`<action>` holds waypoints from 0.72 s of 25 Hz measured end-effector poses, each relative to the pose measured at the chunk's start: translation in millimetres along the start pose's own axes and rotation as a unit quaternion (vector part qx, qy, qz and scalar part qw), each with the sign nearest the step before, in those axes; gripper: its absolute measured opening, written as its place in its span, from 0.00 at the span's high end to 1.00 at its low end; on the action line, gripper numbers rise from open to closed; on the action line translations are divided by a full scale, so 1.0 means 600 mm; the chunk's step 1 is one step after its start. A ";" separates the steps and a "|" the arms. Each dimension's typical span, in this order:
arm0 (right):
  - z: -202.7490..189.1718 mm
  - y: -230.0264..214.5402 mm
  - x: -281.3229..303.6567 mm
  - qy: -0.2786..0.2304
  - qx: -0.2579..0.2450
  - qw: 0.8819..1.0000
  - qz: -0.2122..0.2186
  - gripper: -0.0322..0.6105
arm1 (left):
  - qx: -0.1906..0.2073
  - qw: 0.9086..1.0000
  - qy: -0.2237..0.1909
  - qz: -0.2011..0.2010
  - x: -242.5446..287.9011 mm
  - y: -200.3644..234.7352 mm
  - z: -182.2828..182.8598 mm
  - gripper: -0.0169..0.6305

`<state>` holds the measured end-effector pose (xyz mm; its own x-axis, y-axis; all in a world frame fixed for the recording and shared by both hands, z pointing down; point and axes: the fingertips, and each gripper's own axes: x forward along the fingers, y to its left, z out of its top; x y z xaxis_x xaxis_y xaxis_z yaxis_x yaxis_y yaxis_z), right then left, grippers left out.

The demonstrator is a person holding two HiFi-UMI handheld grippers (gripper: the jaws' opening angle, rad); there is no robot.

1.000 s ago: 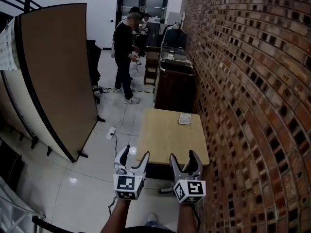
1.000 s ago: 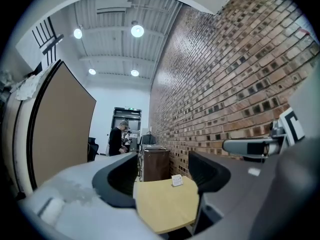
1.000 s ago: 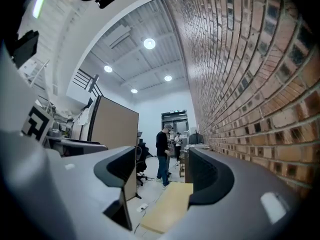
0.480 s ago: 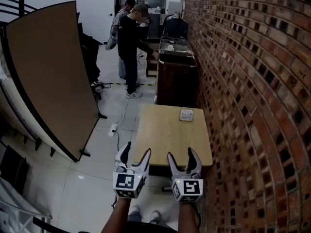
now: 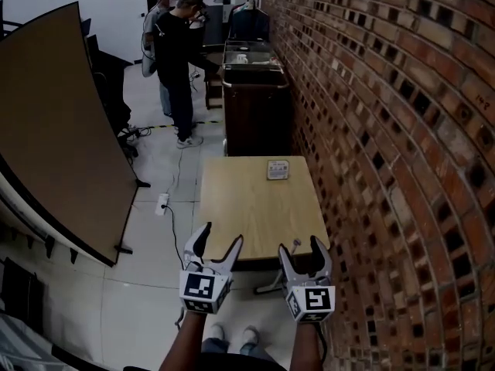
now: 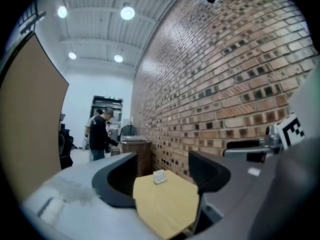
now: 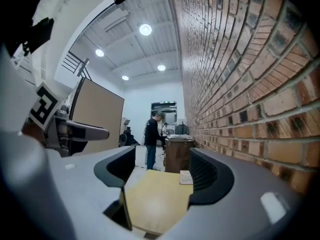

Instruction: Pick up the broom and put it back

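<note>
No broom shows in any view. My left gripper (image 5: 216, 243) stands open and empty, held in the air just short of the near edge of a light wooden table (image 5: 247, 215). My right gripper (image 5: 300, 247) is open beside it, also with nothing between its jaws. In the left gripper view the open gripper (image 6: 161, 173) frames the table (image 6: 165, 206). In the right gripper view the open gripper (image 7: 162, 173) frames the same table (image 7: 155, 199).
A small card (image 5: 278, 169) lies at the table's far end. A brick wall (image 5: 387, 130) runs along the right. A dark cabinet (image 5: 254, 107) stands beyond the table. Two people (image 5: 176, 60) stand by it. A large brown panel (image 5: 54, 122) leans at left; a cable and power strip (image 5: 163, 203) lie on the floor.
The view has shifted forward and to the right, so the table and cabinet sit further left in the frame. The people have moved closer to the cabinet. Both grippers stay open.
</note>
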<state>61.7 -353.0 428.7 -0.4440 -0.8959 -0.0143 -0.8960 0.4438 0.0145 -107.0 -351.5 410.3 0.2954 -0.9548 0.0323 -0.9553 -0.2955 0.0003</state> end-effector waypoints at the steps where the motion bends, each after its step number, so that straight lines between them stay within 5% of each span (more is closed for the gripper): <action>1: -0.012 -0.019 -0.010 0.010 -0.001 1.000 -0.015 0.44 | -0.003 1.000 0.004 -0.014 0.011 -0.010 -0.007 0.48; 10: -0.169 -0.156 -0.079 0.093 0.045 0.990 -0.099 0.44 | -0.010 0.988 0.060 -0.145 0.111 -0.137 -0.116 0.48; 14: -0.268 -0.179 -0.104 0.148 0.060 0.980 -0.115 0.44 | 0.018 0.973 0.108 -0.201 0.145 -0.183 -0.207 0.48; 18: -0.373 -0.177 -0.116 0.188 0.076 0.973 -0.110 0.44 | -0.002 0.967 0.130 -0.220 0.165 -0.208 -0.271 0.48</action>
<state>189.1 -342.2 651.8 -0.2321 -0.9006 0.3676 -0.9727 0.2118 -0.0952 40.1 -403.9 575.9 0.6607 -0.6972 0.2782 -0.7386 -0.6699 0.0756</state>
